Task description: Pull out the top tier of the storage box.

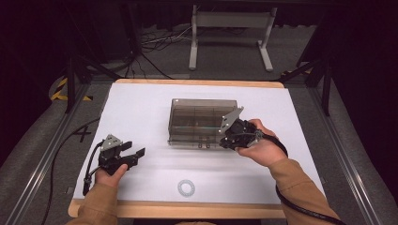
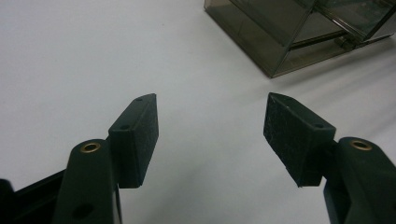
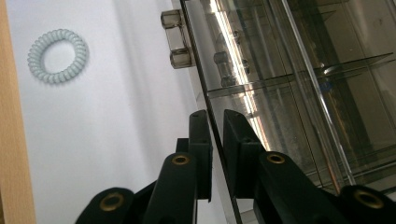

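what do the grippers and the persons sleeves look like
Both the left gripper and right gripper are black, each topped by a grey three-cornered plate and trailing a black cable. The jaws carry flat, rough black pads and brass-ringed holes. The sleeves are tan.

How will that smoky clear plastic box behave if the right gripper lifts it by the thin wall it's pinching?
The plastic box looks rigid, probably light for its size: thin see-through walls and dividers. The right gripper has one thin wall edge between its pads, so the box may tilt or slip. The glossy wall looks slippery and perhaps brittle.
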Tool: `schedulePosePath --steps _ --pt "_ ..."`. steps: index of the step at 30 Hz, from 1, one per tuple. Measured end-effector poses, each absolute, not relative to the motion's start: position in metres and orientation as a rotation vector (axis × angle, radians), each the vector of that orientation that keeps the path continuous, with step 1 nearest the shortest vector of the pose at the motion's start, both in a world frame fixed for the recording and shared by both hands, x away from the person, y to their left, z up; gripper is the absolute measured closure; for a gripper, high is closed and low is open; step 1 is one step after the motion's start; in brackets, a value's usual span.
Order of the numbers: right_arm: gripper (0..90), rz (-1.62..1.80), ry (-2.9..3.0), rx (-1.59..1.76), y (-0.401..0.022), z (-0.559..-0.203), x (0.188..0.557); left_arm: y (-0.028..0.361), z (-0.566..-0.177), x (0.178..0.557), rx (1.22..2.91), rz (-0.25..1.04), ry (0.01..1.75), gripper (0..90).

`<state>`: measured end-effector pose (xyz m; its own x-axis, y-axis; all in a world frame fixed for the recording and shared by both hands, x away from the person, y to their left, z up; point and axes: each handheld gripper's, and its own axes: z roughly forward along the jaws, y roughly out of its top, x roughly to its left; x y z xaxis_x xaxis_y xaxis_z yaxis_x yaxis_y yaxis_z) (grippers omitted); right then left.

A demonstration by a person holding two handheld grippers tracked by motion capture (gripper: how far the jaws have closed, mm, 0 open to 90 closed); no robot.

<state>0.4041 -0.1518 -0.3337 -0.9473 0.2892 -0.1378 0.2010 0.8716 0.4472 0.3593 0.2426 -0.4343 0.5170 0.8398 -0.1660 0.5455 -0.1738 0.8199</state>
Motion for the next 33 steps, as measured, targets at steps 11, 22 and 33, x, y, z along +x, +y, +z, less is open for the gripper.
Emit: schedulePosePath --steps 11,22,33 --pt "83.6 0.622 2.868 0.343 -0.149 -0.332 0.393 0.242 -0.434 0.359 1.854 0.412 1.148 36.4" --pt "84.3 0.586 2.888 0.327 -0.146 -0.331 0.383 0.242 -0.434 0.359 1.855 0.412 1.147 36.3" --pt "84.5 0.560 2.900 0.308 -0.145 -0.330 0.375 0.242 -0.434 0.359 1.855 0.414 1.148 36.4"
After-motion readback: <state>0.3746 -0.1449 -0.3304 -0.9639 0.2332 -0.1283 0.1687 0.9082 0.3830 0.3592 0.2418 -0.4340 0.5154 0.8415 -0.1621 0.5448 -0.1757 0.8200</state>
